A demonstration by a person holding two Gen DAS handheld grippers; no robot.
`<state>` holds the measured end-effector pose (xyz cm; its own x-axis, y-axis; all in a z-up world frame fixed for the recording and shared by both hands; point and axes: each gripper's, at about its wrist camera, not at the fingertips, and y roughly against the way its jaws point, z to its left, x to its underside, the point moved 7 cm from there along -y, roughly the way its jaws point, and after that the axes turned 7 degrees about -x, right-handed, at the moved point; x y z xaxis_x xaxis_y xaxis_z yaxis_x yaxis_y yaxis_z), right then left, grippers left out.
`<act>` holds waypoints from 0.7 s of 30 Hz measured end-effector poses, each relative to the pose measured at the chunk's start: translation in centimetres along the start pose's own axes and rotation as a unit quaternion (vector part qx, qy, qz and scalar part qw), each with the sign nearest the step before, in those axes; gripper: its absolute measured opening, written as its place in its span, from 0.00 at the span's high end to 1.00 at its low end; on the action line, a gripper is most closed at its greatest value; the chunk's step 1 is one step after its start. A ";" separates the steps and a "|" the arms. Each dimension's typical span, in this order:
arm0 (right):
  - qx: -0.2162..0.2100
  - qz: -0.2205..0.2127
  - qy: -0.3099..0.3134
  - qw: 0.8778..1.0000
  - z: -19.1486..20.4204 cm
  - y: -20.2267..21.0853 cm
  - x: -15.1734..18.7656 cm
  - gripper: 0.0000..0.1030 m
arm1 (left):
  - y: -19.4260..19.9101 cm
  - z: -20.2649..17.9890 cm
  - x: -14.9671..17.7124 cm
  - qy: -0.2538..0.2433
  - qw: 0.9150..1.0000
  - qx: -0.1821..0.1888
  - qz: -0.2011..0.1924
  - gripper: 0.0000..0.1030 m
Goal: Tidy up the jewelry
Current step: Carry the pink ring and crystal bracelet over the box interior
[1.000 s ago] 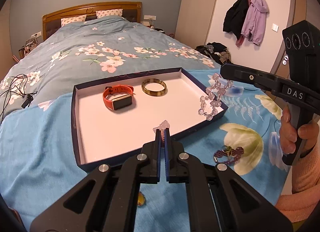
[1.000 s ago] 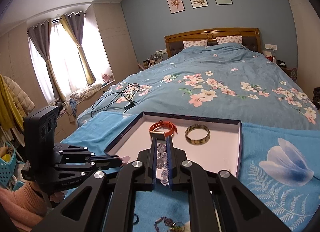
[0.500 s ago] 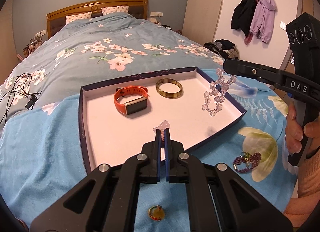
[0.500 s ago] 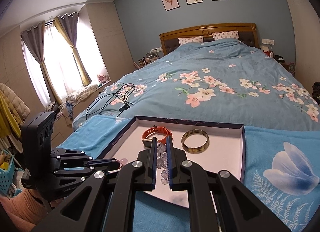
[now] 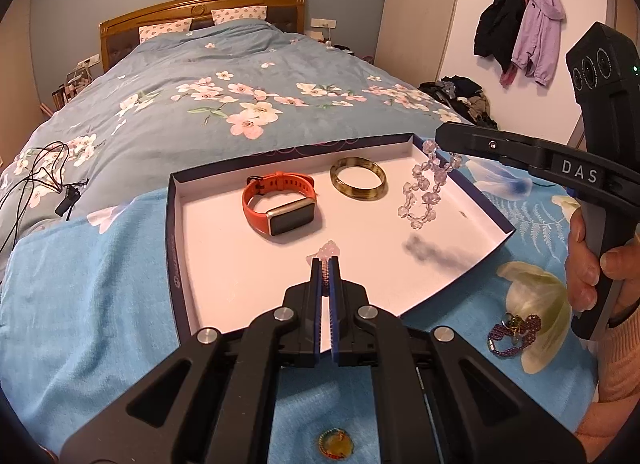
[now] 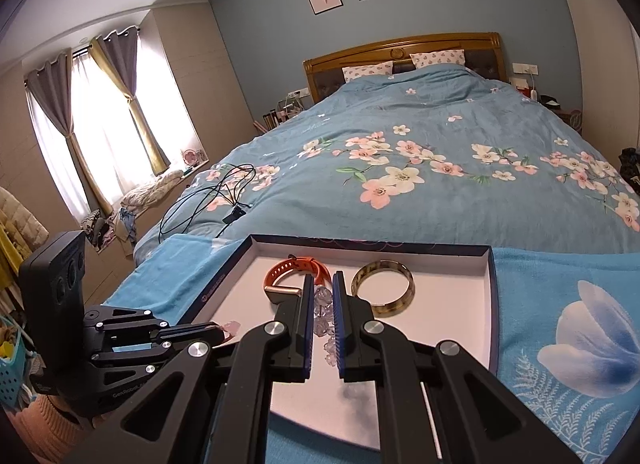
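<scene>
A dark-rimmed white tray [image 5: 172, 223] lies on the bed and holds an orange smartwatch [image 5: 280, 205] and a brown bangle [image 5: 358, 183]. My right gripper [image 6: 323, 284] is shut on a clear crystal bead bracelet [image 5: 424, 191], which dangles above the tray's right part; it also shows in the right wrist view [image 6: 324, 314]. My left gripper [image 5: 327, 262] is shut on a small pink bead piece [image 5: 329, 251] over the tray's near side, and shows in the right wrist view [image 6: 224, 330]. A purple bead bracelet [image 5: 514, 334] lies on the blanket right of the tray.
A small round yellow-green trinket [image 5: 335, 442] lies on the blue blanket under the left gripper. Black cables [image 5: 36, 179] lie on the quilt at left. Coats [image 5: 520, 29] hang on the far wall. The tray [image 6: 490, 304] has its right wall beside a flower print.
The right gripper carried the crystal bracelet from over the tray's right rim inward, above the tray. The left gripper stayed shut on the pink piece, and its view rose slightly.
</scene>
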<state>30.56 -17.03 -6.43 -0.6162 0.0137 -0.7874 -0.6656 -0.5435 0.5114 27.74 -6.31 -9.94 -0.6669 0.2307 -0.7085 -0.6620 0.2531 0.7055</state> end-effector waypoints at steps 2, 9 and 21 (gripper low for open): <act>0.003 0.000 -0.002 1.000 -0.1 -0.4 0.0 0.93 | -0.3 0.1 -0.1 0.000 1.000 -0.001 0.002 0.97; -0.001 0.005 -0.001 1.000 0.1 -1.1 -0.1 0.93 | -0.8 0.4 -0.3 -0.001 1.000 -0.005 0.006 0.97; -0.006 0.011 -0.008 1.000 0.0 -2.2 -0.2 0.93 | -1.2 0.4 -0.6 -0.003 1.000 -0.005 0.010 0.97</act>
<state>32.22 -15.86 -7.40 -0.6382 0.0151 -0.7697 -0.6460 -0.5543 0.5247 29.05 -6.31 -10.35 -0.6779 0.2407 -0.6947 -0.6524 0.2386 0.7193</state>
